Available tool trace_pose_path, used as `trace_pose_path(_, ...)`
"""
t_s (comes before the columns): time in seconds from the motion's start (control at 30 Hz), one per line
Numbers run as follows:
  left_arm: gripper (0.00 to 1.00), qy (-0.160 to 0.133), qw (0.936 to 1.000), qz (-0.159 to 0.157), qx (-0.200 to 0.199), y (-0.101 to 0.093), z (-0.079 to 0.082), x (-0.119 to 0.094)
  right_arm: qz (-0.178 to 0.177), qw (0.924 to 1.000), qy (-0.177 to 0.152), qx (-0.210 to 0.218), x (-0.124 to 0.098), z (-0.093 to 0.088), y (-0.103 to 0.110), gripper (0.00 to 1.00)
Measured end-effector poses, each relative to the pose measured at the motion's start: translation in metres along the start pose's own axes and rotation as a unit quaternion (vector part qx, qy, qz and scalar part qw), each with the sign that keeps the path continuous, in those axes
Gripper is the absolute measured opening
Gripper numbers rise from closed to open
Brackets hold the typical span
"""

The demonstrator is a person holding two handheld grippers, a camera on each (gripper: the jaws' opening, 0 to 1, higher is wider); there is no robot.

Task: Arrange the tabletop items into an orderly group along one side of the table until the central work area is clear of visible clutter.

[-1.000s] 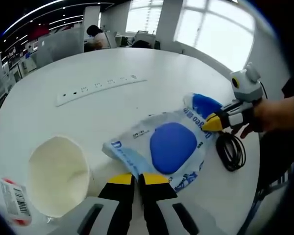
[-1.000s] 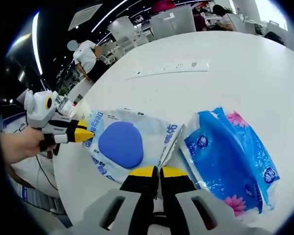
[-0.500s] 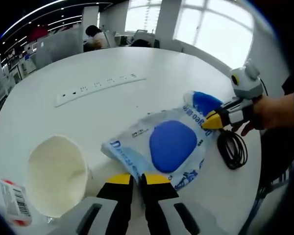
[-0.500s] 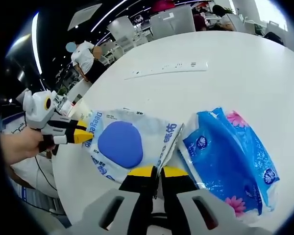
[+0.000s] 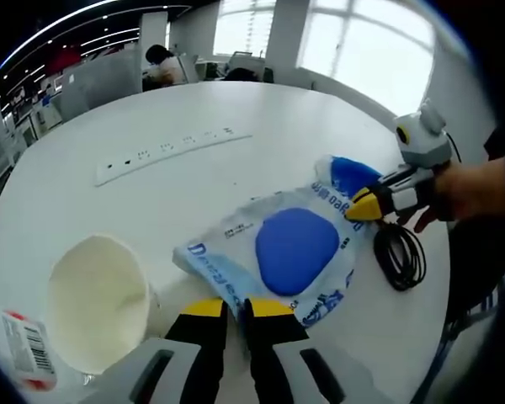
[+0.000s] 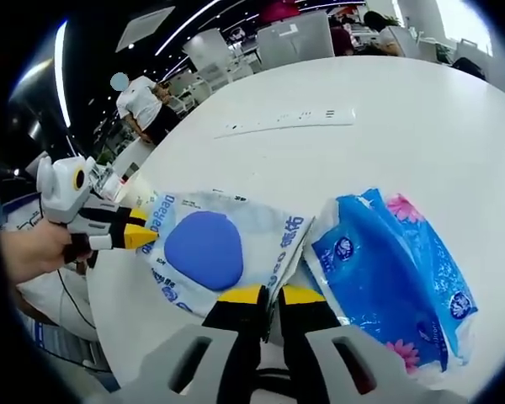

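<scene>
both claws pinch opposite edges of the wipes pack (image 5: 290, 252), left claw (image 5: 227, 308) at 6 o'clock, right claw (image 6: 263, 295) opposite. uneven pulling could tear it or nudge the cup (image 5: 97, 299), at 8 o'clock, across the worktop (image 5: 194, 181).

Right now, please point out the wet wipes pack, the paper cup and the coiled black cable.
wet wipes pack (image 5: 296, 246), left gripper view, on its blue lid.
paper cup (image 5: 93, 299), left gripper view, on its inner wall.
coiled black cable (image 5: 400, 257), left gripper view, on the coil's loop.
</scene>
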State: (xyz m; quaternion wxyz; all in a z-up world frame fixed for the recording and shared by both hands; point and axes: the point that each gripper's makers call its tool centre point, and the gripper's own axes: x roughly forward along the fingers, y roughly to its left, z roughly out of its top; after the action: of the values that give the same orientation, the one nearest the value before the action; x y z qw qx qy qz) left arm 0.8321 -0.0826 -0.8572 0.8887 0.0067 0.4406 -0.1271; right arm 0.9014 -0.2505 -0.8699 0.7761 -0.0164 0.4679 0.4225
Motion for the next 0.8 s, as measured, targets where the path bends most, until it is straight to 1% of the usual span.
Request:
trace_pose_path(0.27, 0.06, 0.0, 1.0, 0.0, 0.004, -0.001, 0.002, -0.001, 0.002, 1.0, 0.002, -0.004, 0.0, -0.001, 0.002, 0.03)
trace_pose_path(0.4, 0.1, 0.001, 1.0, 0.001, -0.001, 0.0, 0.0, 0.0, 0.003, 1.0, 0.001, -0.003, -0.001, -0.002, 0.004, 0.04)
trace_pose_path(0.5, 0.12, 0.002, 1.0, 0.003, 0.001, -0.002, -0.001, 0.0, 0.002, 1.0, 0.002, 0.002, -0.002, -0.002, 0.004, 0.06)
trace_pose_path(0.57, 0.13, 0.003, 1.0, 0.004, 0.004, -0.003, -0.001, 0.0, 0.003, 1.0, -0.003, 0.003, -0.003, 0.0, 0.005, 0.07)
trace_pose_path(0.67, 0.14, 0.003, 1.0, 0.004, 0.003, -0.002, -0.002, 0.0, 0.0, 1.0, -0.003, 0.005, -0.009, -0.002, 0.006, 0.09)
trace_pose_path(0.8, 0.14, 0.002, 1.0, 0.005, 0.001, -0.002, -0.002, -0.001, -0.001, 1.0, -0.003, 0.002, -0.009, -0.002, 0.005, 0.09)
